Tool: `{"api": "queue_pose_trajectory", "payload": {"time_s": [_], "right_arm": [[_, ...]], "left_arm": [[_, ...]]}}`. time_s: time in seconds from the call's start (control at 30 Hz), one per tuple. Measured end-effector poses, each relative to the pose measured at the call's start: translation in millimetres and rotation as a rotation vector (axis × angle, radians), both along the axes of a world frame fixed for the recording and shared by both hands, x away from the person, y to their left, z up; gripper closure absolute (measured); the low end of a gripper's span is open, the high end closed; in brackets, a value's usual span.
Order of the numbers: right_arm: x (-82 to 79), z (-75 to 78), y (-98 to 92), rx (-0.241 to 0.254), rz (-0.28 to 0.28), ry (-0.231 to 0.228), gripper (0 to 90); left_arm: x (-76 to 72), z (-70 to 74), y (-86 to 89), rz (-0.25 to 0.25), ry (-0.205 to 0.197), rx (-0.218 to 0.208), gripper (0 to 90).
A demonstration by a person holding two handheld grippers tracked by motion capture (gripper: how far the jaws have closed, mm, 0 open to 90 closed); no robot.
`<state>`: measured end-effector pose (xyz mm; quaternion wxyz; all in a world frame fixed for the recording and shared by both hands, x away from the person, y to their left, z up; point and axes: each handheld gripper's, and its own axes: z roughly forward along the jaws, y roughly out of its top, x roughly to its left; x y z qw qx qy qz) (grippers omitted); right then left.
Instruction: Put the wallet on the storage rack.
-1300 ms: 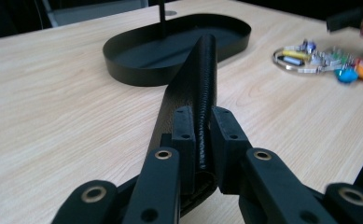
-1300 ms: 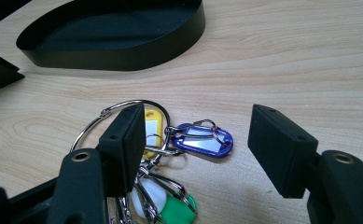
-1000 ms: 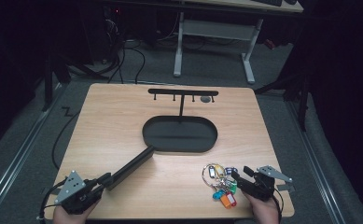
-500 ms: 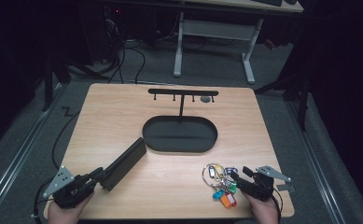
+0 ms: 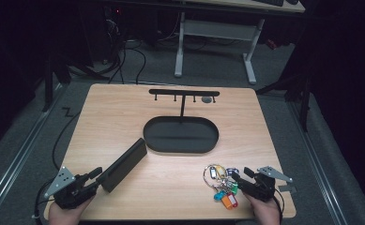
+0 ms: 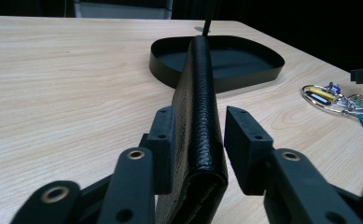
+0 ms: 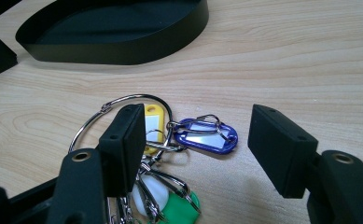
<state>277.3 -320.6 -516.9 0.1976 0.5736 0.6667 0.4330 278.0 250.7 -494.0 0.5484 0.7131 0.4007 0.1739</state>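
Both hand-held grippers are matte black. The left gripper point(image 5: 95, 174) carries a grey three-cornered plate behind its fingers; the right gripper point(image 5: 239, 175) bears the same kind of plate. Each finger ends in a blocky rectangular pad point(image 6: 163, 148) with small screw holes along its edge, and just behind the pads the linkage arms show brass-ringed rivets. A dark cable trails back from the left gripper, away from its fingers. The hands are bare, no sleeves visible.

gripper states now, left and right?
Left gripper: jaws have just been opening, black wallet between them, a gap at one pad.
Right gripper: open over the key bunch, holding nothing.
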Motion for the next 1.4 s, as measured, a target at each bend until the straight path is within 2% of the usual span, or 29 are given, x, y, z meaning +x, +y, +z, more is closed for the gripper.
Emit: {"api": "queue_pose_trajectory", "payload": {"time_s": [0.27,0.33,0.37,0.53,0.57,0.6,0.73,0.83,0.93,1.0,1.17,1.27,1.4], "right_arm": [[-0.2,0.1,-0.4,0.001,0.000,0.001,37.2],[-0.2,0.1,-0.3,0.000,0.001,0.001,37.2],[-0.1,0.1,-0.2,0.000,0.002,0.000,37.1],[0.1,0.1,0.4,0.001,0.002,0.003,37.1],[0.1,0.1,0.7,-0.003,0.004,0.003,37.2],[0.1,0.1,0.7,-0.003,0.004,0.003,37.2],[0.1,0.4,0.7,-0.003,0.006,0.002,37.2],[0.1,0.4,0.0,0.001,0.005,0.001,37.2],[-0.1,0.8,-0.2,0.004,0.006,-0.001,37.1],[-0.3,1.0,0.3,0.007,0.009,0.000,37.1],[0.9,0.7,0.0,0.011,0.028,-0.004,37.1],[1.3,0.4,0.2,0.016,0.034,-0.002,37.1],[2.3,0.0,1.2,0.019,0.047,-0.001,37.1]], "left_arm": [[-0.4,-0.3,-2.7,-0.003,-0.013,0.035,58.3],[-0.7,-0.5,-4.0,-0.004,-0.023,0.057,55.2],[-0.7,-0.6,-6.0,-0.003,-0.030,0.084,53.3],[0.4,-0.2,-10.6,-0.002,-0.020,0.108,40.0],[-0.5,0.9,-13.8,0.003,-0.035,0.151,37.8],[-0.5,0.9,-13.8,0.003,-0.035,0.151,35.9],[-1.8,2.0,-20.9,0.006,-0.058,0.247,31.5],[-1.4,3.0,-25.1,-0.001,-0.061,0.285,28.0],[0.6,6.3,-29.6,0.010,-0.023,0.292,26.1],[3.1,9.8,-32.2,0.001,0.000,0.297,25.7],[12.2,20.8,-38.0,-0.019,0.043,0.375,27.4],[19.4,26.4,-40.8,-0.043,0.092,0.411,28.1],[27.5,32.7,-47.4,-0.073,0.143,0.502,29.2]]}}
